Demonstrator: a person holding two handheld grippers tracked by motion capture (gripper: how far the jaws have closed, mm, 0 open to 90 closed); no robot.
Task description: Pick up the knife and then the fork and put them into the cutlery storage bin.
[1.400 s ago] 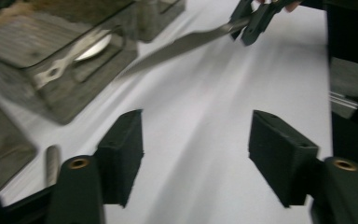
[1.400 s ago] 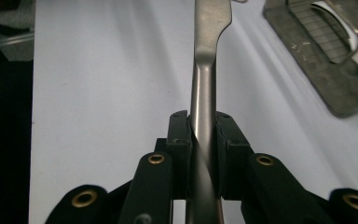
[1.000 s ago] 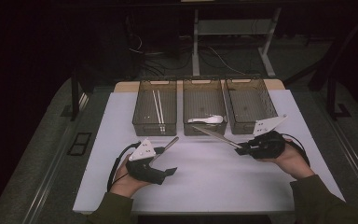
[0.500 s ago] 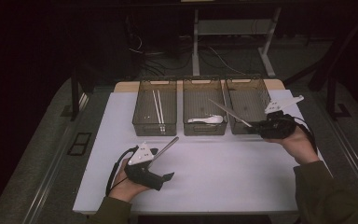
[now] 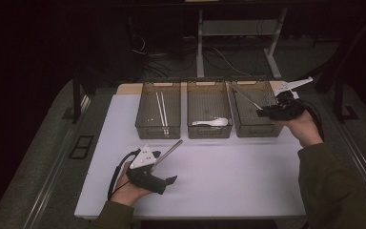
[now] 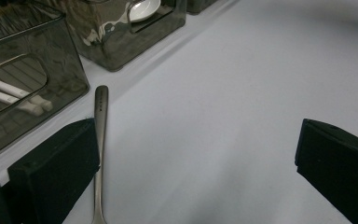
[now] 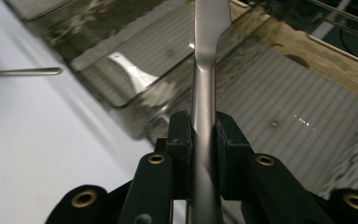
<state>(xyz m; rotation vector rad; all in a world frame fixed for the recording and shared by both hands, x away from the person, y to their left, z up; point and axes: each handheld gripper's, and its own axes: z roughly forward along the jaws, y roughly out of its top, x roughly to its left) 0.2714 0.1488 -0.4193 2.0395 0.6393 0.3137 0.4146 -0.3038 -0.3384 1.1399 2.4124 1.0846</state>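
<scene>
Steel utensil (image 6: 100,135) first: a second ago its handle was pinched in the left gripper (image 6: 196,154). The jaws have just been opening and now stand wide apart. The handle lies on the white mat (image 5: 228,181) between them, close along the inner face of one jaw, and the other jaw is well clear of it. Its working end is hidden below the jaws, so I cannot tell fork from spoon. I judge this piece set down and released, still waiting for a bin.

Straight ahead of that gripper stands the front wall of the left bin (image 5: 158,133), which holds two white chopsticks (image 5: 161,109). The middle bin (image 5: 209,133), holding a white spoon (image 5: 212,122), lies ahead and off to its right. The side of the open jaw faces bare mat, so there is plenty of room to back off or re-grip.

The right gripper (image 5: 267,110) is clamped on a table knife (image 7: 209,56), the flat steel squeezed between its pads. Over the last second it has carried the knife from the open mat up and over to the right bin (image 5: 252,131). The knife now angles out ahead of the jaws above that bin's ribbed floor, which looks bare. I would say the drop is close.

Watch the bin's near wall just below the jaws. The knife has to clear that rim before it tips down. The mat's edge lies just behind the hand.
</scene>
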